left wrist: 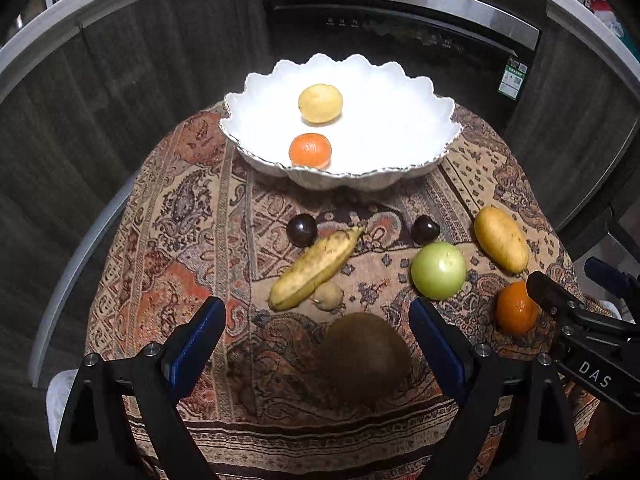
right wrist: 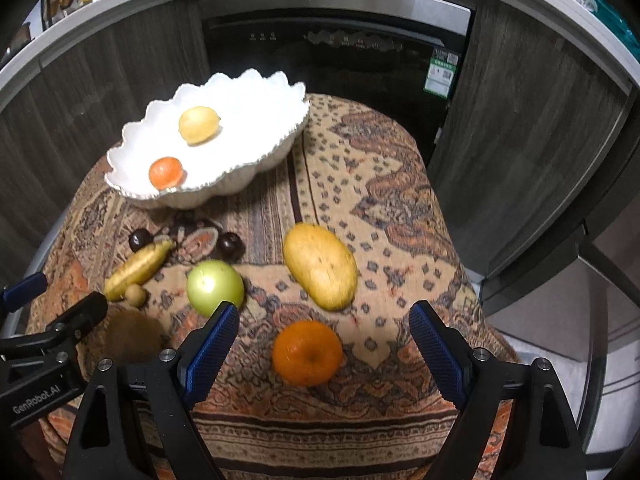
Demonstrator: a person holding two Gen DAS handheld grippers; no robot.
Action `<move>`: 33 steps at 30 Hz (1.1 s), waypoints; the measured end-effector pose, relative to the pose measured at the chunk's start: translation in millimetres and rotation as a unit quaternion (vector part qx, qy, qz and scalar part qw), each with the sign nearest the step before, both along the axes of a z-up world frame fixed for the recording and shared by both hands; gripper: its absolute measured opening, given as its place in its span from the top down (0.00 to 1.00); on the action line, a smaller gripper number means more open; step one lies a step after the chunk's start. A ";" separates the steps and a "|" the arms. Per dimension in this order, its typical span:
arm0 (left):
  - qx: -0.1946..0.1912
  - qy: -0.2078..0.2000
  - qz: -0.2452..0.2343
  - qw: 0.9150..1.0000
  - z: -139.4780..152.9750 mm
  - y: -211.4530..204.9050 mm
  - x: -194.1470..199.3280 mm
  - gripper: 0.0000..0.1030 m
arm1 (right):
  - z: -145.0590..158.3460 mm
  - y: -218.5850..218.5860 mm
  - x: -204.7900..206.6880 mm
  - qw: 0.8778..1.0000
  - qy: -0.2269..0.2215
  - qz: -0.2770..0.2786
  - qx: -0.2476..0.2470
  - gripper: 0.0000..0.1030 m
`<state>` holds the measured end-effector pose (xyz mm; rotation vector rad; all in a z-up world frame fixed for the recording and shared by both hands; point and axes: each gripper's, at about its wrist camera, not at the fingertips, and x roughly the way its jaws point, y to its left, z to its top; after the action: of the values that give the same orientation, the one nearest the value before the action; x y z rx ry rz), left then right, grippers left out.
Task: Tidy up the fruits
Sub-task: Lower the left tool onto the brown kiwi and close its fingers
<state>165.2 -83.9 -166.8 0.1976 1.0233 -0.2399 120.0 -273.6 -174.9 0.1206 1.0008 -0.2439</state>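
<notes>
where it sits, white bowl (left wrist: 400,136) holds lemon (left wrist: 320,103) and tangerine (left wrist: 310,151).

The cloth (left wrist: 192,216) over the surface is woven, matt and patterned. On it the bowl (left wrist: 400,136) looks like glazed white ceramic, glossy, with a scalloped rim. Just before the bowl, 2 dark plums (left wrist: 301,230) shine smooth; the apple (left wrist: 439,271) beside them is glossy too. Nearer, the kiwi (left wrist: 366,358) is fuzzy and dull. The fingers (right wrist: 212,346) carry ribbed blue pads on matt black plastic. Behind the bowl, wood-grain cabinets (right wrist: 520,128) and a glossy black oven door (right wrist: 320,64).
</notes>
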 end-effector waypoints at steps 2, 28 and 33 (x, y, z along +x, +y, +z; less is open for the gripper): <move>0.000 0.005 0.000 1.000 -4.1 -0.8 -0.6 0.09 | -3.4 -0.8 -1.2 1.000 0.003 -0.002 -0.001 0.15; -0.016 0.052 0.001 0.999 -42.8 -8.0 -7.4 0.09 | -49.3 -3.6 -1.2 0.999 0.039 -0.002 0.023 0.15; -0.026 0.052 0.000 0.998 -46.1 -8.2 -4.8 0.10 | -52.4 -1.7 0.2 0.999 0.040 0.007 0.035 0.18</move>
<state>160.5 -92.1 -212.9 0.1388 1.1186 -0.2791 120.3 -275.3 -227.3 0.1684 1.0894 -0.2018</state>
